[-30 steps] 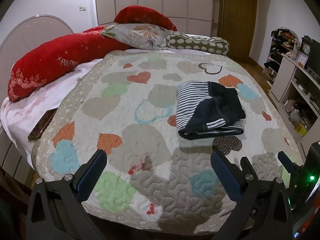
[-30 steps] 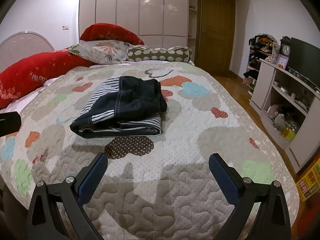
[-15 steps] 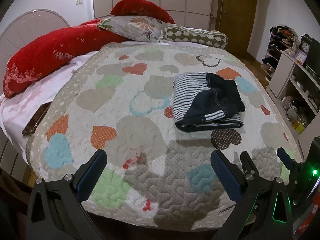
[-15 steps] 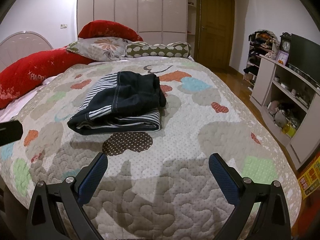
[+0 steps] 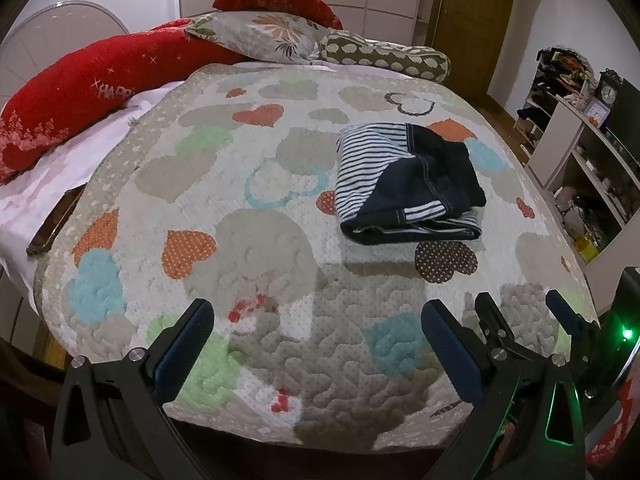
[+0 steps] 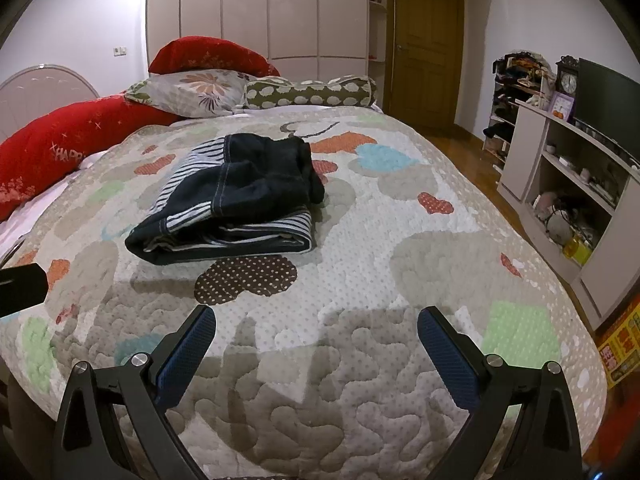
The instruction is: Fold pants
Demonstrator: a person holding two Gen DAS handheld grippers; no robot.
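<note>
A heart-patterned quilt [image 5: 256, 248] covers the bed, with red cushions [image 5: 92, 80] and a floral pillow [image 6: 192, 90] at its head, much as a second ago. The folded pants [image 5: 404, 184], navy with striped panels, lie right of the quilt's middle, unmoved, though both cameras now sit slightly lower and nearer the bed's foot. The left gripper [image 5: 316, 344] and right gripper [image 6: 316, 346] hover above the quilt's near edge, jaws spread wide and holding nothing.

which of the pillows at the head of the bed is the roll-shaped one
The olive bolster with white blobs, lying at the right end of the row. The floral pillow beside it is flat, and the red ones are plain cushions.
</note>
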